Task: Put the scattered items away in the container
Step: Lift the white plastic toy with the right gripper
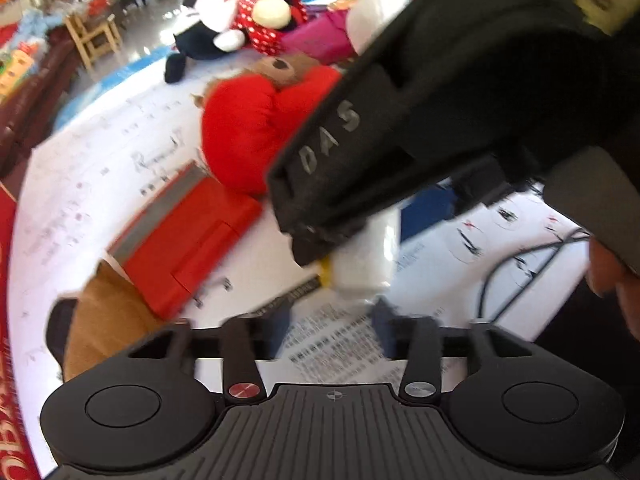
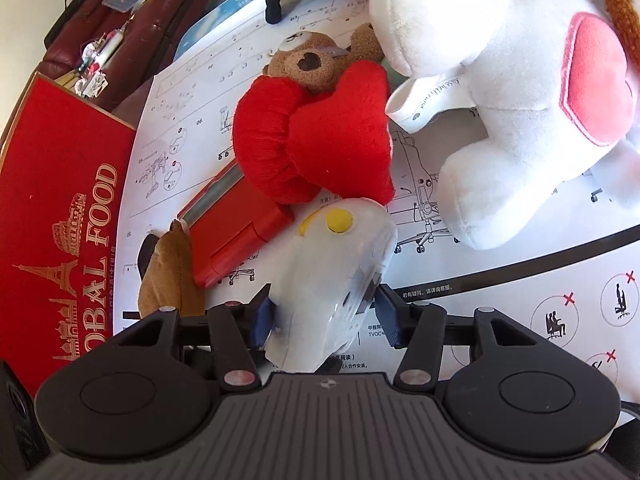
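A white plastic device with a yellow button [image 2: 332, 264] sits between the blue pads of my right gripper [image 2: 325, 318], which is shut on it just above the printed sheet. In the left wrist view that same black gripper reaches in from the upper right, with the white device [image 1: 364, 256] at its tip. My left gripper [image 1: 331, 330] is right in front of the device, open, with only printed paper between its fingers. A red box with gold "GLOBAL FOOD" print [image 2: 60, 200] lies at the left.
A bear plush hugging a red heart [image 2: 320, 140], a flat red case [image 2: 236, 236] and a brown plush [image 2: 168, 276] lie on the instruction sheet [image 2: 500, 280]. A big white plush with a pink heart [image 2: 520, 100] stands at the right. A polka-dot plush [image 1: 260, 20] lies further back.
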`<state>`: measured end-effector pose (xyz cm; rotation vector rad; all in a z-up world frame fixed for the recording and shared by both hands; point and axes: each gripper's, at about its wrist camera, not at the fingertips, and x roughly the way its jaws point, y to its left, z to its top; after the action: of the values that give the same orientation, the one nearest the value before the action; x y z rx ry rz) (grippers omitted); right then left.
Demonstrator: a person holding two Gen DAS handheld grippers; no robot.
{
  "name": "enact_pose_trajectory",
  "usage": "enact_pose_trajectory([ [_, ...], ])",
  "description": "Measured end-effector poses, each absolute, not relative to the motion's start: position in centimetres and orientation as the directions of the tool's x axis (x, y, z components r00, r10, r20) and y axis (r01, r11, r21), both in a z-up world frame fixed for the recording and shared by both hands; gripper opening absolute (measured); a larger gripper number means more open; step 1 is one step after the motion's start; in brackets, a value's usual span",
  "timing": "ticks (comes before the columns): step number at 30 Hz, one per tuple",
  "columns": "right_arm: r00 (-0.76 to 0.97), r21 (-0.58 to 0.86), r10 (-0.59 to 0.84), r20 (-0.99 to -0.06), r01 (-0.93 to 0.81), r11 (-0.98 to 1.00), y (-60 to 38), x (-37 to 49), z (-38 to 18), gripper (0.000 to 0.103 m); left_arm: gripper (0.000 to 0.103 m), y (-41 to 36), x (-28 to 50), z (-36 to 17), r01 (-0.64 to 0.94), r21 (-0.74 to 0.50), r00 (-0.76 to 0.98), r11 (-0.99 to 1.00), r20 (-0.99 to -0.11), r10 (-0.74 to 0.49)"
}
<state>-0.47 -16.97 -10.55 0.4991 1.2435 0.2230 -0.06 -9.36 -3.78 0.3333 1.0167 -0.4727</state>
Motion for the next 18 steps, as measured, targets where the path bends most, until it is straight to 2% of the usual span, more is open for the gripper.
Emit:
enact_pose_trajectory([
  [1,0.311,0.487,0.434,-0.845,0.114,0.866,-17.1,-0.5,-10.7,0.058,0.062,-9.4,0.1,-3.8,0.527,0.037,0.431,0.849,-0.873,-0.23],
  [2,0.302,0.499,0.446,-0.843,0.129,0.857,-17.3,-0.5,-10.8,0.058,0.034,-9.4,0.3,-3.8,0.533,0.011,0.412,0.846,-0.877,-0.248],
  [3,0.294,0.508,0.454,-0.841,0.144,0.849,-17.4,-0.4,-11.0,0.058,0.025,-9.3,0.4,-3.8,0.54,-0.023,0.392,0.841,-0.878,-0.275],
  [7,0.297,0.503,0.444,-0.845,0.163,0.849,-17.8,-0.1,-11.0,0.059,0.011,-9.2,-0.3,-3.9,0.562,-0.02,0.398,0.827,-0.87,-0.292],
  [11,0.293,0.502,0.443,-0.847,0.167,0.849,-17.9,0.4,-11.1,0.062,0.01,-9.2,-0.2,-3.8,0.552,-0.04,0.381,0.833,-0.877,-0.294],
  [12,0.293,0.5,0.443,-0.848,0.163,0.85,-17.8,0.4,-11.1,0.062,0.014,-9.2,-0.1,-3.7,0.545,-0.042,0.379,0.837,-0.878,-0.291],
  [13,0.294,0.502,0.444,-0.846,0.161,0.85,-17.8,0.4,-11.1,0.061,0.035,-9.3,0.0,-3.5,0.539,-0.04,0.385,0.841,-0.877,-0.288],
  [15,0.29,0.513,0.457,-0.841,0.162,0.843,-17.8,0.4,-11.2,0.058,0.063,-9.6,-0.2,-3.0,0.533,-0.024,0.416,0.846,-0.863,-0.286],
  [16,0.285,0.522,0.467,-0.837,0.165,0.837,-17.8,0.4,-11.2,0.057,0.081,-9.8,-0.4,-2.7,0.532,-0.01,0.438,0.847,-0.852,-0.285],
  [17,0.28,0.53,0.475,-0.834,0.166,0.832,-17.7,0.3,-11.3,0.057,0.087,-10.0,-0.6,-2.4,0.526,0.014,0.468,0.851,-0.84,-0.275],
  [18,0.275,0.534,0.481,-0.832,0.163,0.83,-17.6,0.3,-11.3,0.056,0.086,-10.4,-0.6,-2.2,0.52,0.037,0.489,0.854,-0.832,-0.262],
])
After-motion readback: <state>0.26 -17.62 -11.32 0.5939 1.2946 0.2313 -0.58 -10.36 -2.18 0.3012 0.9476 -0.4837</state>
